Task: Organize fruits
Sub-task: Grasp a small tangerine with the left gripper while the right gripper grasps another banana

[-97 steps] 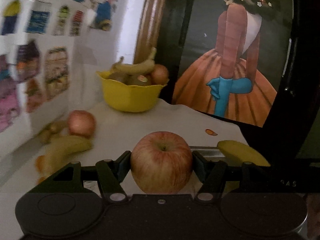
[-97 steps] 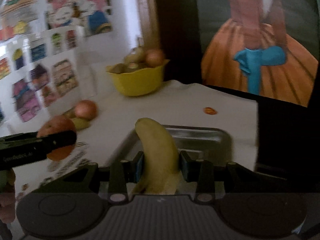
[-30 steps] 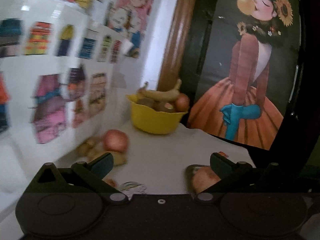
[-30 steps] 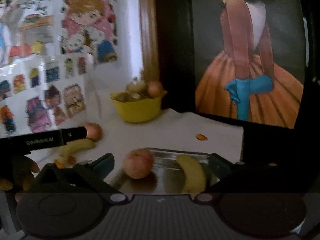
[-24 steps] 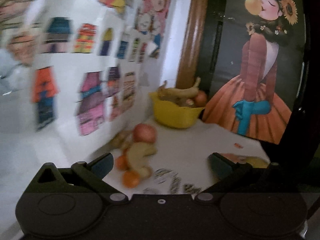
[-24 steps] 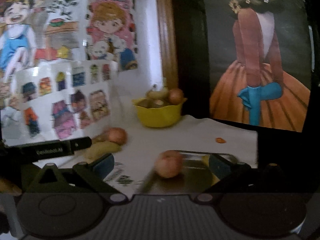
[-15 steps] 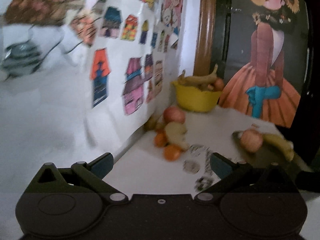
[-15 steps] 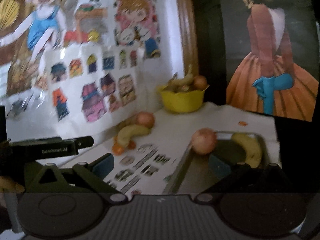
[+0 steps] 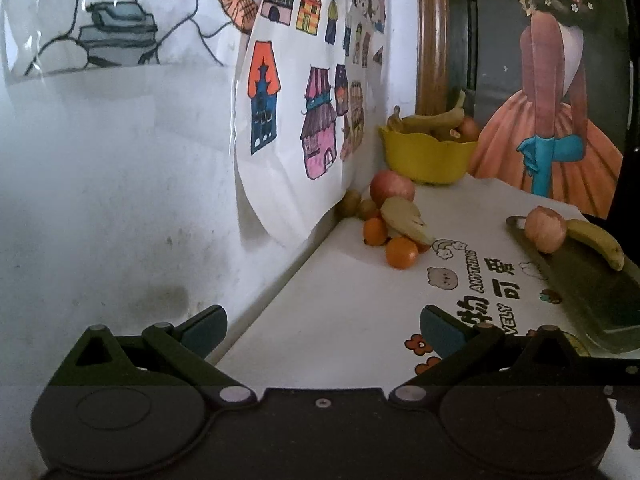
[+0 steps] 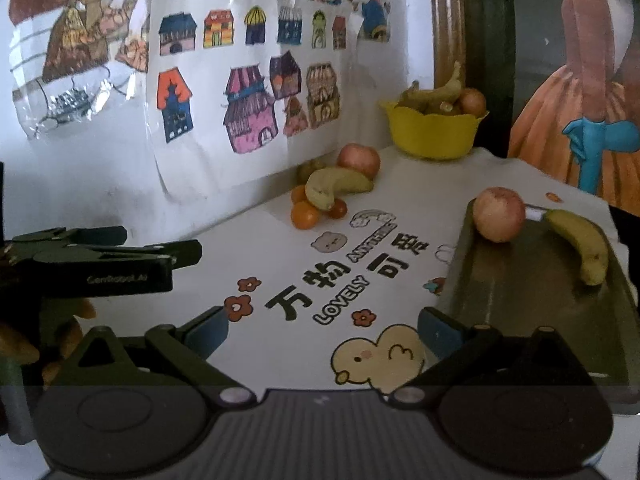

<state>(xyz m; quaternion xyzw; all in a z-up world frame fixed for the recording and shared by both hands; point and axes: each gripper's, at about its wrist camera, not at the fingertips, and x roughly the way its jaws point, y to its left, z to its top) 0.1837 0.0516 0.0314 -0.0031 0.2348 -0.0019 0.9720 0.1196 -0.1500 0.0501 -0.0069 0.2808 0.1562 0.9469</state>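
Tray [image 10: 520,288], right of frame: one apple [image 10: 498,214] and one banana [image 10: 580,244] placed. Loose pile [image 10: 332,188] at centre and yellow bowl [image 10: 434,134] above it apparently unsorted. Left hand-held gripper [image 9: 322,330] and right hand-held gripper [image 10: 322,330]: both wide open, empty.

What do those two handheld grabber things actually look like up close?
Both are matte black plastic. The right gripper and left gripper each have two angled linkage fingers tipped with blue pads, silver pivot pins and round discs on the body. The left one's side carries small pale lettering.
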